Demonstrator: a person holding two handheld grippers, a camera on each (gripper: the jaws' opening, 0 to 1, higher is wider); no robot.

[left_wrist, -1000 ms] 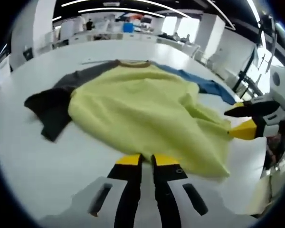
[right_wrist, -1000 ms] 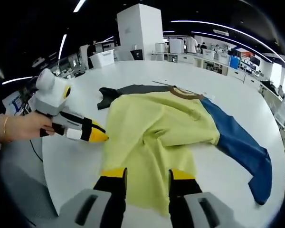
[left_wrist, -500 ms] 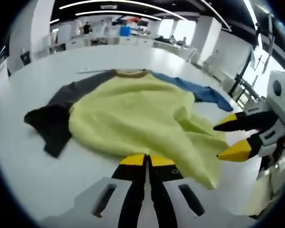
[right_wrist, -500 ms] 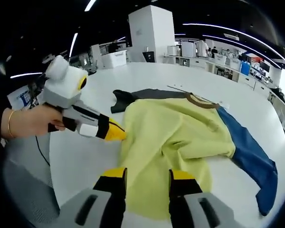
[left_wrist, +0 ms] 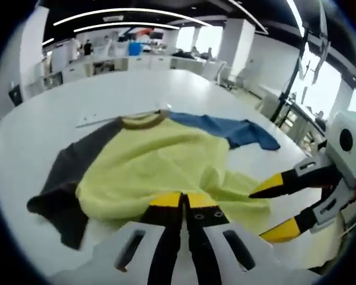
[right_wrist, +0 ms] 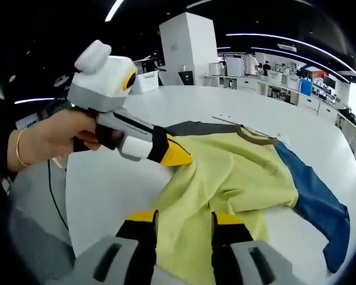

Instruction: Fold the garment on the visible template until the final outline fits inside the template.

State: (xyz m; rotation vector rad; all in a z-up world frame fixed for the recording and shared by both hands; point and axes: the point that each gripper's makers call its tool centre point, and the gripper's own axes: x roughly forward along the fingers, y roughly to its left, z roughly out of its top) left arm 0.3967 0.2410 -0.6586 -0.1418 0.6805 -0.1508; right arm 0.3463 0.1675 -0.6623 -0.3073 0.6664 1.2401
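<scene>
- While the left gripper (left_wrist: 184, 199) has its jaws pressed together on the near hem of the shirt (left_wrist: 160, 169), the cloth rises toward it in the right gripper view, where it shows at (right_wrist: 177, 153), so the pinch looks real.
- The right gripper (right_wrist: 181, 221) has its jaws apart with yellow cloth lying between and under them; they have hold of nothing that I can see. In the left gripper view it comes in from the right (left_wrist: 279, 205), jaws spread, just beside the bunched hem.
- The shirt lies spread on the white table (right_wrist: 107, 184), collar (right_wrist: 254, 135) away from the grippers, grey sleeve (left_wrist: 65, 178) to one side and blue sleeve (right_wrist: 311, 199) to the other, both flat and unfolded.
- A thin pale strip (left_wrist: 107, 119) lies on the table beyond the collar; I cannot tell if it belongs to the template, and no clear template outline shows.
- Judging by this, the task is early: at most a first lift of the hem has begun. Both sleeves and the body are left to fold, and the fit cannot be checked.
</scene>
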